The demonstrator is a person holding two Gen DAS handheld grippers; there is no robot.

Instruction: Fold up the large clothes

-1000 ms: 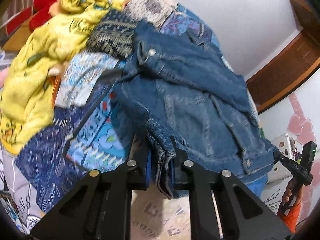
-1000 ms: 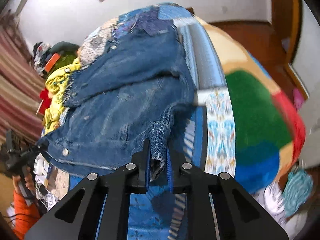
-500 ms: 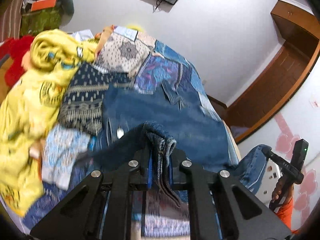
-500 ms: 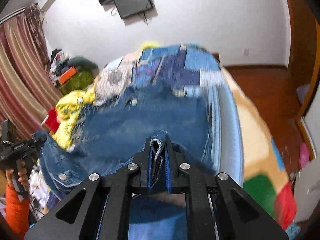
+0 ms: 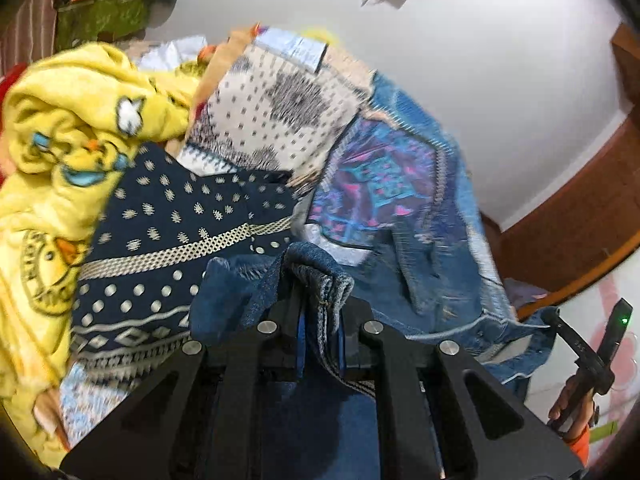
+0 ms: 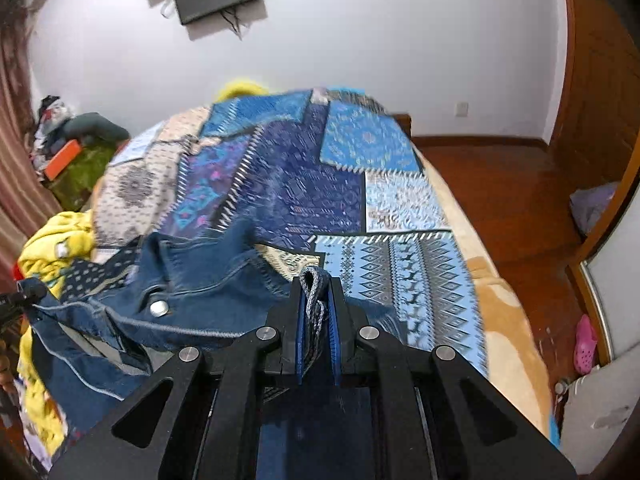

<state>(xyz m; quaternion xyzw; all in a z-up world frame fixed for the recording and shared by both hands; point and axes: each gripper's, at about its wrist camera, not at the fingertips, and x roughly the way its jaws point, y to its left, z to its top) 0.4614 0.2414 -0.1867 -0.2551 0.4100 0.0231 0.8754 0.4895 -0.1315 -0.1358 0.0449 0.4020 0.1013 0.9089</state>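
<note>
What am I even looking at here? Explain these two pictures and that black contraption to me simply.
No robot here: a person holds a hand-held pincer in each hand, each with a camera looking along its two fingers. One picture is from the left gripper, the other from the right gripper; the black frame at the bottom is the tool itself. Each is clamped on folded denim belonging to a jacket, lifted over a bed covered by a patchwork quilt. A yellow blanket lies heaped at the side. In the left view, the other gripper and the hand holding it show at the far right edge.
</note>
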